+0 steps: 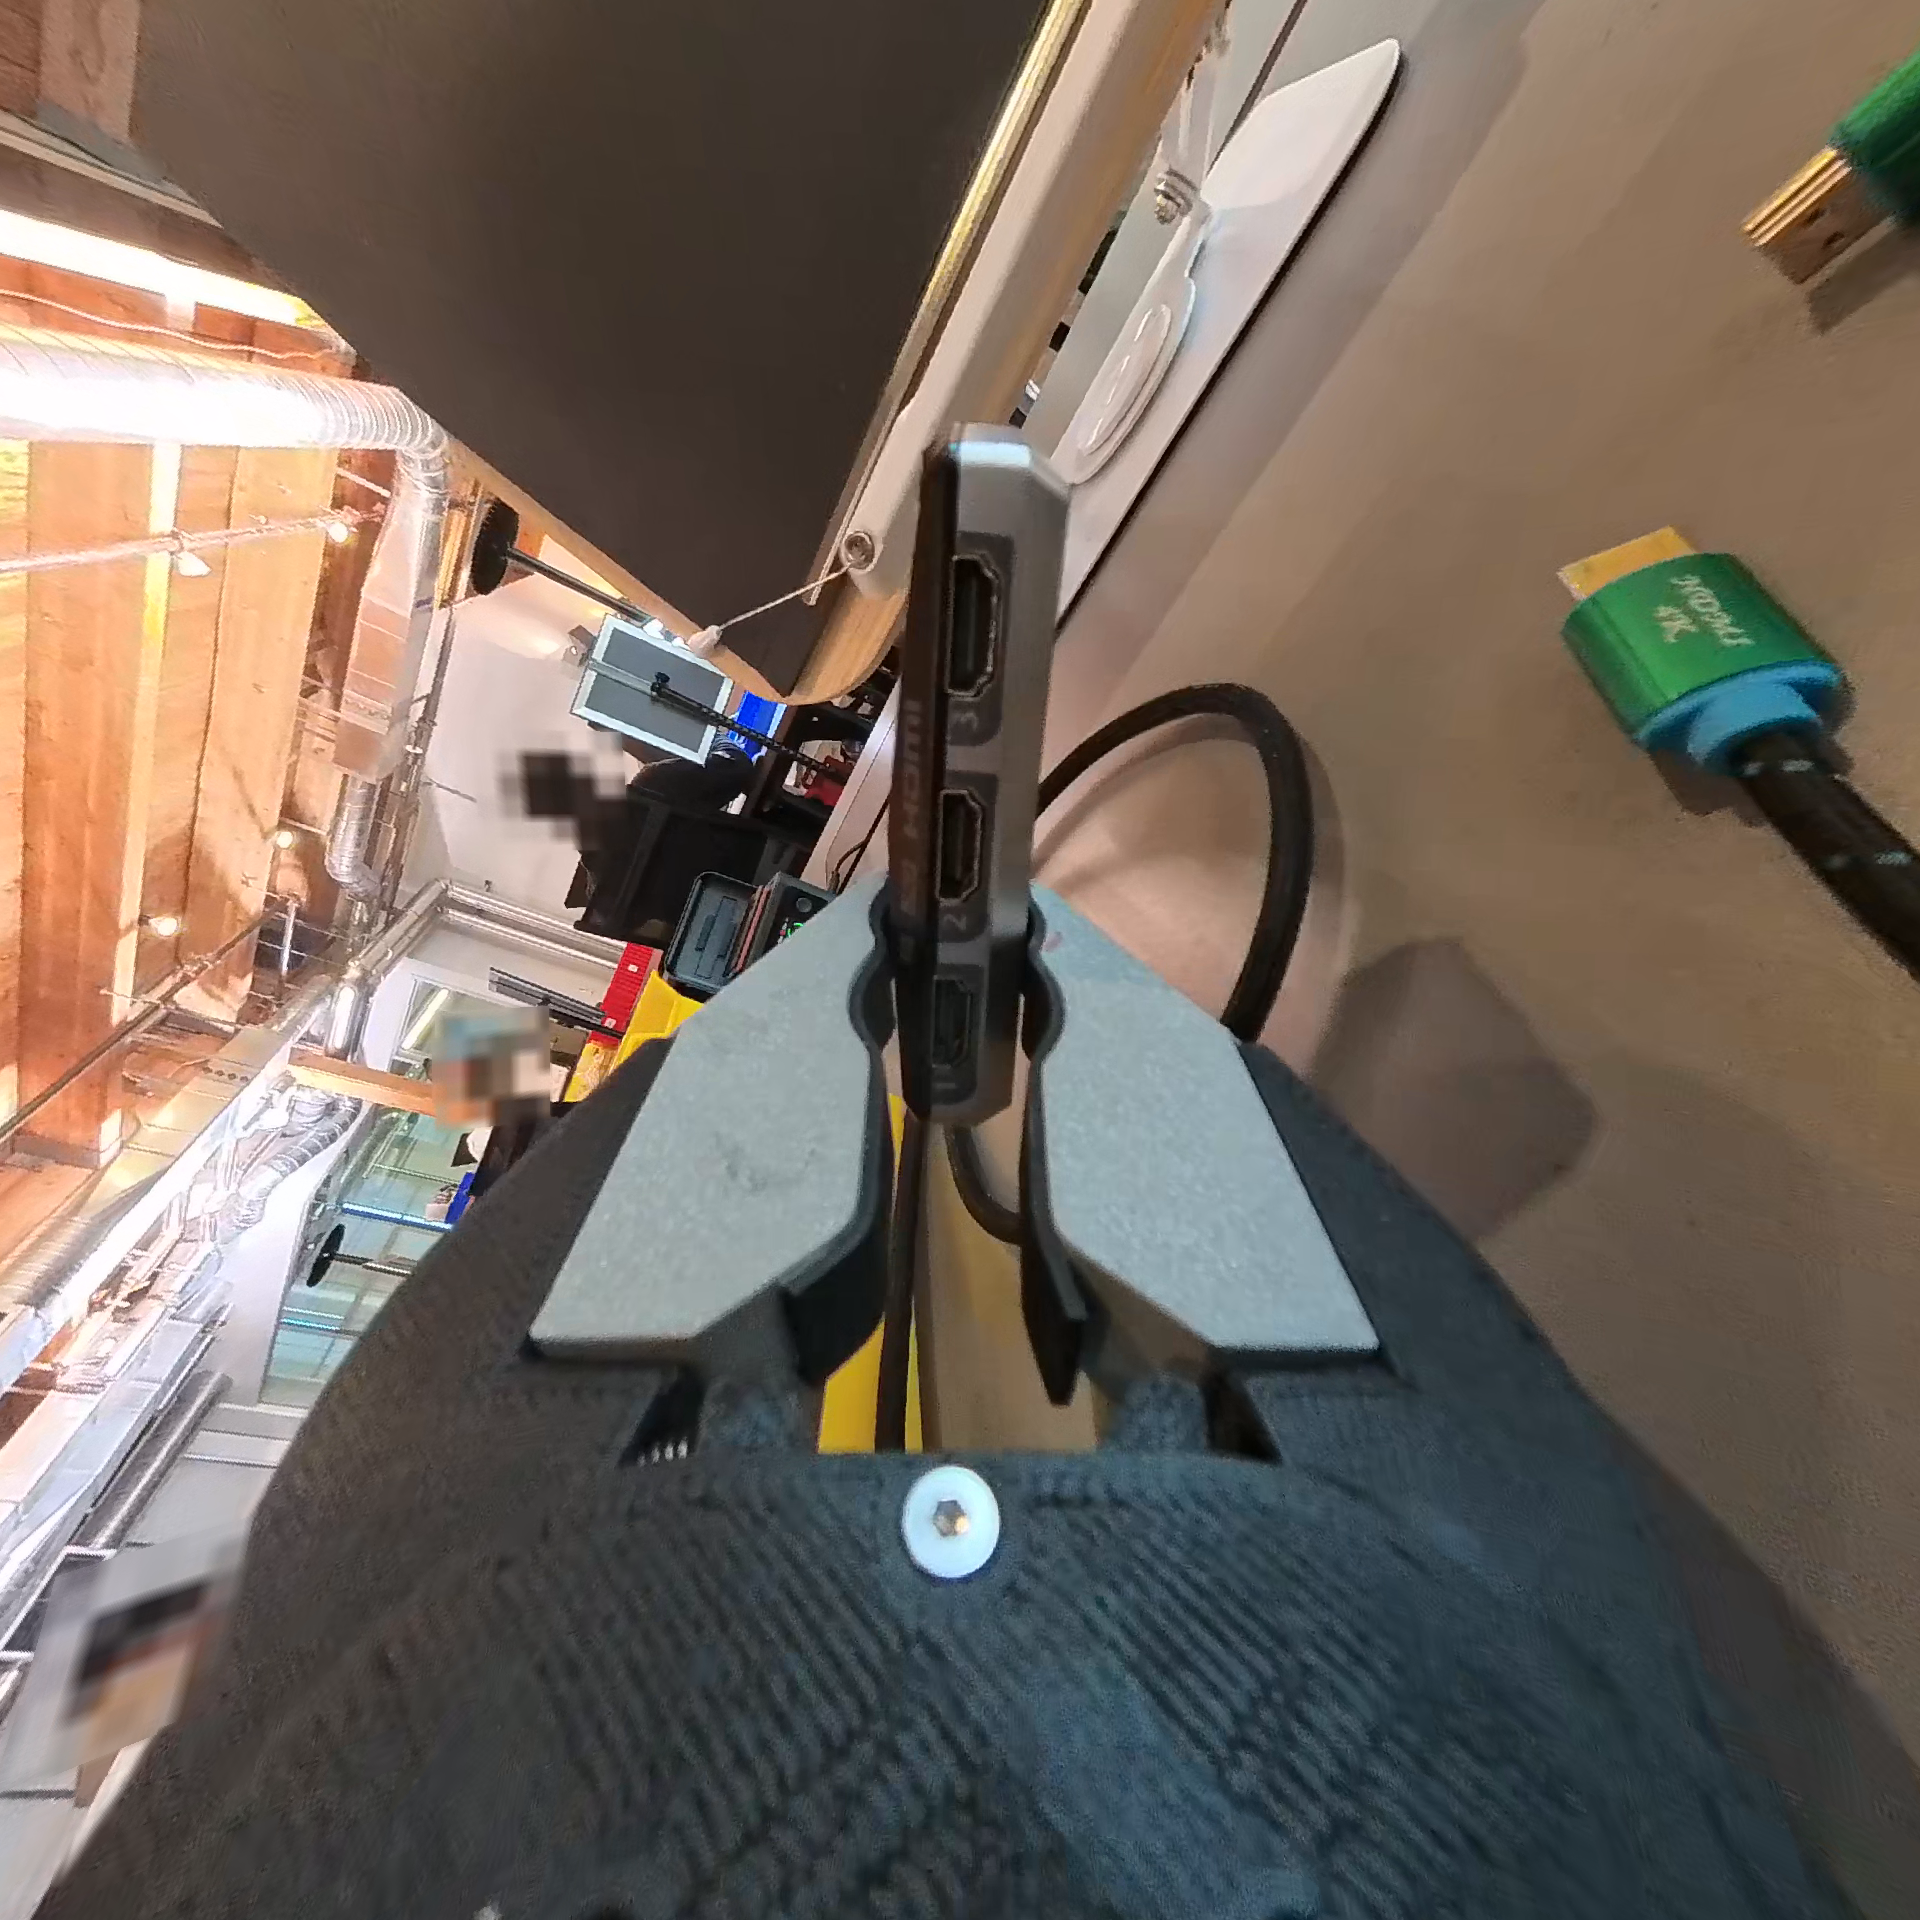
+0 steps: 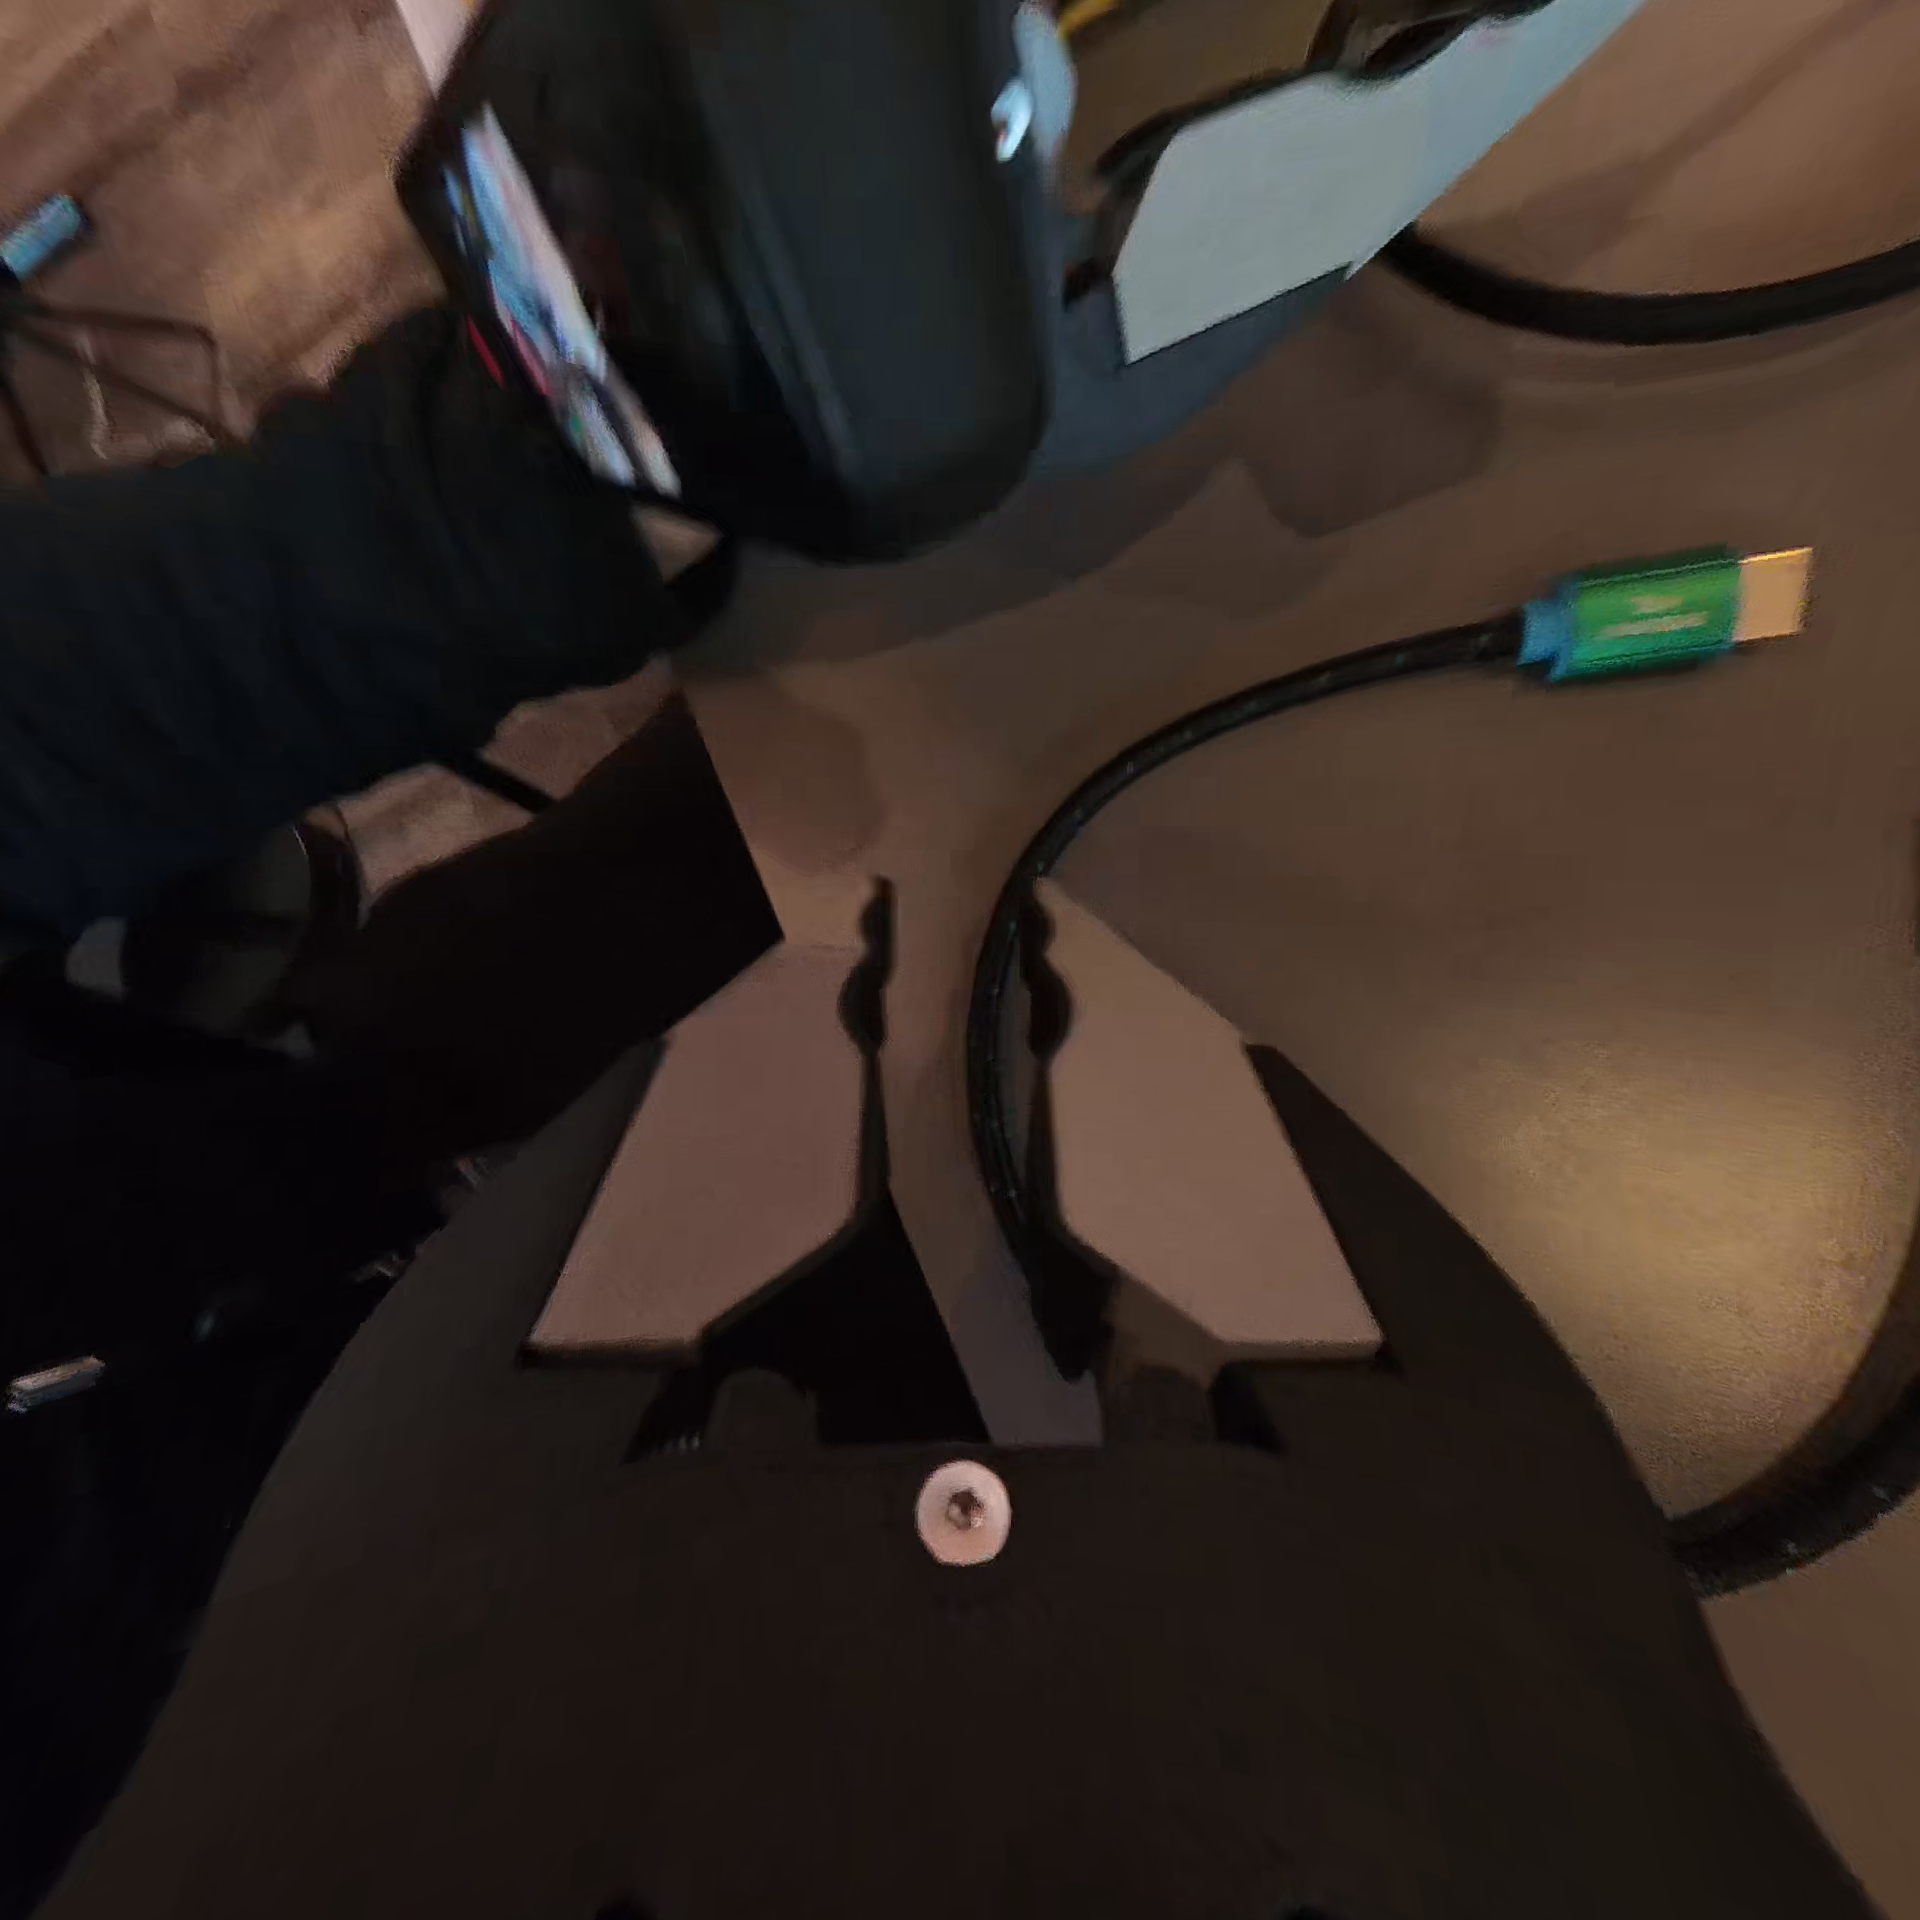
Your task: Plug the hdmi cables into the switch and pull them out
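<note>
A dark monitor [image 1: 582,260] leans over the tan tabletop [image 1: 1558,1039], its white stand base [image 1: 1278,197] beneath. Behind it hang silver ducts [image 1: 208,395], possibly 2.

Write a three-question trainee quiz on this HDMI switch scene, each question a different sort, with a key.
1. True or false: the left gripper is shut on the HDMI switch.
2. Multiple choice: how many of the three HDMI ports facing the left wrist camera have a cable plugged in? A) none B) one C) all three
3. Fill in: the green HDMI plug lies on the ____, apart from the right gripper.

Key
1. True; its fingers clamp the switch's flat sides.
2. A; all three ports show empty.
3. Table; the right gripper holds nothing, its jaws apart, with only the black braided cable passing its tip.
</note>
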